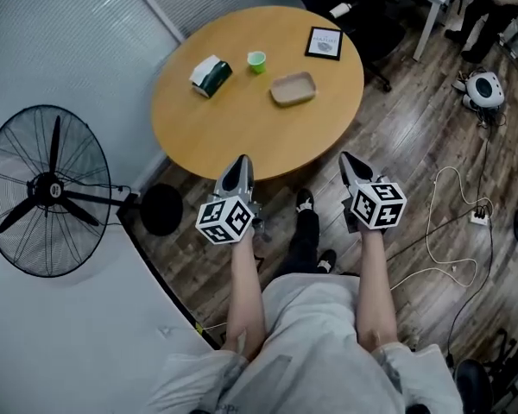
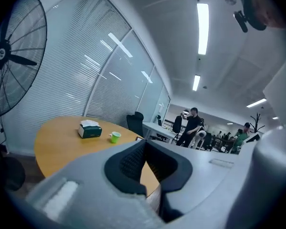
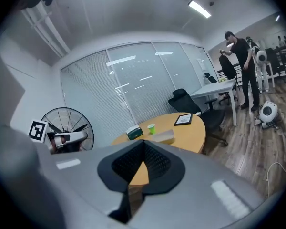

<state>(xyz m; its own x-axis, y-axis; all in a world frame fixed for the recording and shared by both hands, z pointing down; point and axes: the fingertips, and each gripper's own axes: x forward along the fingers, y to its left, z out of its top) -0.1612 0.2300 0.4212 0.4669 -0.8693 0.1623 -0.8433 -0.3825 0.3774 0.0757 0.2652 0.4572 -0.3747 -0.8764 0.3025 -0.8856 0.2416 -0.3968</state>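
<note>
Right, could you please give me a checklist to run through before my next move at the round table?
1. Left gripper empty: ok, jaws together with nothing between them.
2. Right gripper empty: ok, jaws together with nothing between them.
3. Both grippers apart from the things on the table: ok, they are at its near edge.
4. Green cup upright: ok, it stands between the tissue box and the tray.
5. What the cup holds: cannot tell.
6. The tray bare: ok, nothing shows in it.
</note>
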